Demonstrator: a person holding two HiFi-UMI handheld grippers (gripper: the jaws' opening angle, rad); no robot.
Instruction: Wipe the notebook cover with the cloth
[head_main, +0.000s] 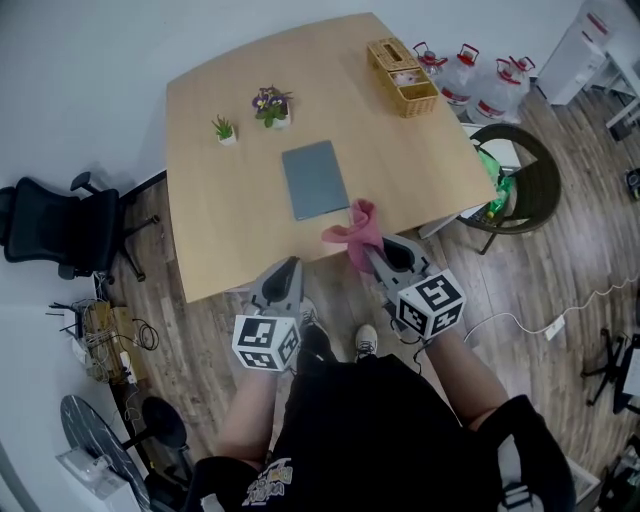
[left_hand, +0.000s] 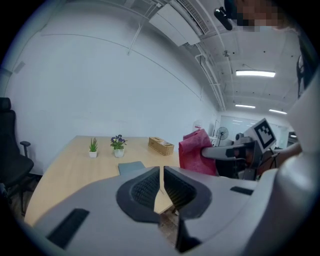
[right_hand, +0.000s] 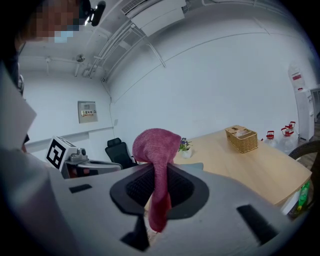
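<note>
Cloth (right_hand: 159, 150) in right gripper (right_hand: 158, 175), notebook (head_main: 314, 180) (head view)

flat closed grey notebook (head_main: 314, 179), crumpled pink cloth (head_main: 356, 235) nearby

Person wearing black, carrying grey marker-tagged grippers

The person is wearing a black short-sleeved shirt (head_main: 380, 420) with a pale print (head_main: 266, 484) and light shoes (head_main: 366, 340); the left gripper (head_main: 293, 263) and right gripper (head_main: 371, 256) are showing grey shells, black ribbed pads (left_hand: 145, 189) and black-and-white marker cubes (head_main: 266, 343).

An office is suggested: a meeting table (head_main: 230, 190) is seen ahead of the left gripper (head_main: 290, 262), a black swivel chair (head_main: 55, 225) well to its left, ceiling strip lights (left_hand: 255, 73) overhead.
</note>
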